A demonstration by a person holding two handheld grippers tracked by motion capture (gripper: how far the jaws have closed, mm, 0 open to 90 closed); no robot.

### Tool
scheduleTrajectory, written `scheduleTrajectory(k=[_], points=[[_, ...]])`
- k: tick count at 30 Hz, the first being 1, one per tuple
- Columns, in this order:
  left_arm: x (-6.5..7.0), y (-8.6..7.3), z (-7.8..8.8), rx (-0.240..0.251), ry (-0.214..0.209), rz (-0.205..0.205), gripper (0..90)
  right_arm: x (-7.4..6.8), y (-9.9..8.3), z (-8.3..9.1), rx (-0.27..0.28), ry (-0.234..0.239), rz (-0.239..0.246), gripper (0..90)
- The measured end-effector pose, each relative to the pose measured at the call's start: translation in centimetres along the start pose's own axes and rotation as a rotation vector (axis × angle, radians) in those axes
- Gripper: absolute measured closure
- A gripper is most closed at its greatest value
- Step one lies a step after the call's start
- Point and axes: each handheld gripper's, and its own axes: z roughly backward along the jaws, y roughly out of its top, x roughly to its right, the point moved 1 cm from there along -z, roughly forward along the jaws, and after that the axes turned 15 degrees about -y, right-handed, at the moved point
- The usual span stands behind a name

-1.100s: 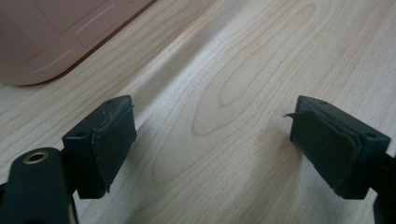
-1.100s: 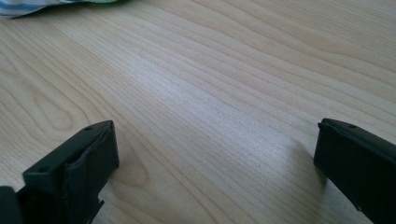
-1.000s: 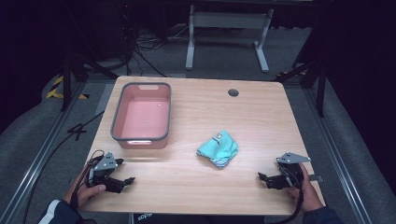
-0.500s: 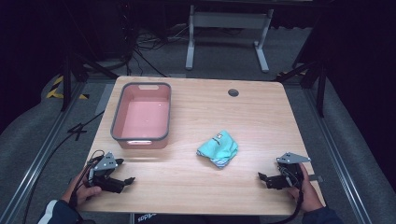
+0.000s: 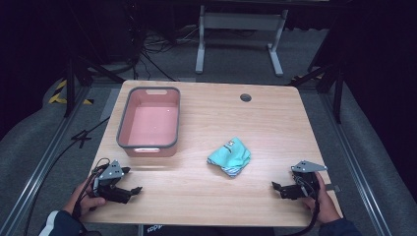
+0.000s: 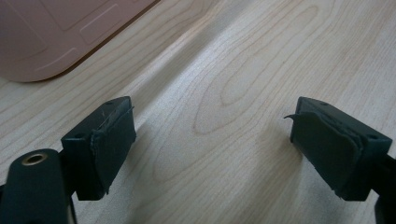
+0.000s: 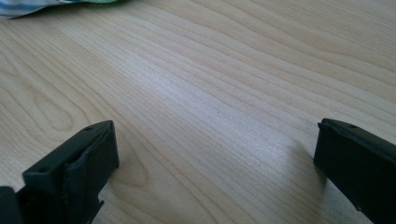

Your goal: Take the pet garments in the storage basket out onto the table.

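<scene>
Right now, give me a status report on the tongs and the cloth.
Left tongs open, empty, resting near table edge. Right tongs open, empty. Crumpled teal cloth lies untouched between them, beside pink bin. Nothing in the way.

Light wood-grain table (image 5: 275, 123), rectangular, round cable grommet (image 5: 245, 97) near the far edge, right of centre. Floor (image 5: 29, 147) is grey carpet, looks mottled. Metal rails (image 5: 42, 164) run along the floor on both the left and right sides of the table, near to far. Yellow-black hazard tape (image 5: 61, 93) on the floor at far left. Behind the table: white metal stand legs (image 5: 236, 44) with a crossbar, plus loose black cables (image 5: 152, 46) on the floor at far left. Black stand struts (image 5: 319, 76) at far right. Background past that is dark, walls not readable. Light falls evenly on the tabletop; surroundings stay dim.
</scene>
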Motion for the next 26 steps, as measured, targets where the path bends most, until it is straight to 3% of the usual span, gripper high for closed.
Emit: scheduleTrajectory(k=[26], points=[[0.0, 0.01, 0.0, -0.001, 0.0, 0.001, 14.0, 0.01, 0.01, -0.01, 0.0, 0.001, 0.001, 0.1]])
